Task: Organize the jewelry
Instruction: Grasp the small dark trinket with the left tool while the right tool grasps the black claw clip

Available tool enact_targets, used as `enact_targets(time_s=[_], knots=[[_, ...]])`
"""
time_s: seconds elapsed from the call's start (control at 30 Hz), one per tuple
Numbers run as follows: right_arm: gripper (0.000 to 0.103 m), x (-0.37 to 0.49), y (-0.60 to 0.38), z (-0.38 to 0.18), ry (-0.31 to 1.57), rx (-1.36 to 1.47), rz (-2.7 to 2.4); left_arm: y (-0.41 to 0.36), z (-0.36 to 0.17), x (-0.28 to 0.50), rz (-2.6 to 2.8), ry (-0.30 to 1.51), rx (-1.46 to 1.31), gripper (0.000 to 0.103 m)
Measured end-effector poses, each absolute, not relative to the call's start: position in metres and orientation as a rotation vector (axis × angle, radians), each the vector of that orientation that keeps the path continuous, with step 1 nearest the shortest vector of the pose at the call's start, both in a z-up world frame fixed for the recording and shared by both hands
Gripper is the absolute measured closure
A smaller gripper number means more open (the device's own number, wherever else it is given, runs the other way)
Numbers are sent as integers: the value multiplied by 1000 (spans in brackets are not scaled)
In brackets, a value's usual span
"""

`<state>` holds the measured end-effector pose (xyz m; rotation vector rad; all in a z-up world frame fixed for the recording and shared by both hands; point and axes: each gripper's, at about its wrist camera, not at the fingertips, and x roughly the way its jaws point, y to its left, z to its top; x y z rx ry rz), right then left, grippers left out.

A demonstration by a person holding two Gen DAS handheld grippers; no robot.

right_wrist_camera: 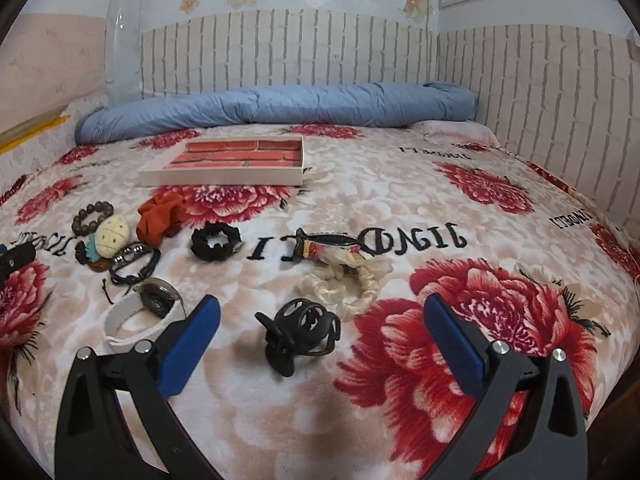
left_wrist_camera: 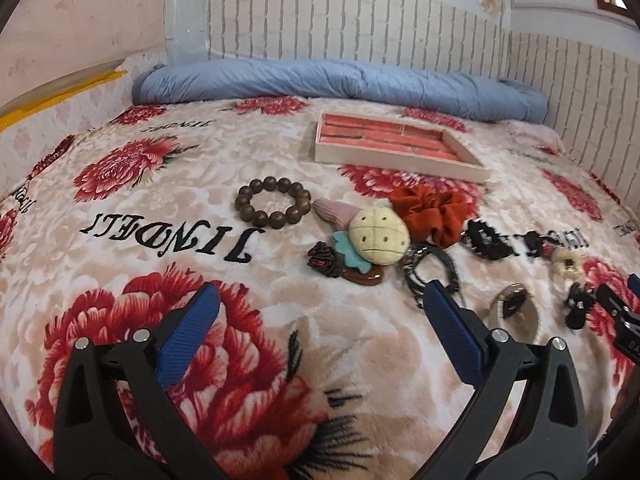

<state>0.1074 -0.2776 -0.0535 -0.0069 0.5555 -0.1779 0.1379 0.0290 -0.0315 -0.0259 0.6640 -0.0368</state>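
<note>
Jewelry and hair pieces lie scattered on a floral blanket. A shallow tray (left_wrist_camera: 400, 162) with a brick-pattern floor sits at the back; it also shows in the right wrist view (right_wrist_camera: 224, 178). My left gripper (left_wrist_camera: 320, 300) is open and empty, short of a brown bead bracelet (left_wrist_camera: 273, 204), a cream plush clip (left_wrist_camera: 379, 236), an orange scrunchie (left_wrist_camera: 434, 210) and a black cord bracelet (left_wrist_camera: 430, 276). My right gripper (right_wrist_camera: 320, 312) is open and empty, with a black claw clip (right_wrist_camera: 300, 332) between its fingers. A cream scrunchie (right_wrist_camera: 348, 284), black scrunchie (right_wrist_camera: 216, 242) and white band (right_wrist_camera: 136, 320) lie nearby.
A rolled blue quilt (left_wrist_camera: 340, 84) lies along the back of the bed against a brick-pattern wall (right_wrist_camera: 320, 48). A patterned hair clip (right_wrist_camera: 332, 246) lies mid-bed. The bed's edge drops off at the right (right_wrist_camera: 612, 344). The right gripper's tip shows at the left view's right edge (left_wrist_camera: 622, 312).
</note>
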Motion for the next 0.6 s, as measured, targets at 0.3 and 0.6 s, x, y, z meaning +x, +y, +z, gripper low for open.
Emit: enact_targets(time_s=[0.3, 0.6], knots=[[4, 132, -279, -71, 647, 11, -151, 35, -41, 168, -28, 715, -5, 5], [13, 142, -282, -76, 684, 9, -125, 36, -53, 200, -56, 788, -6, 6]])
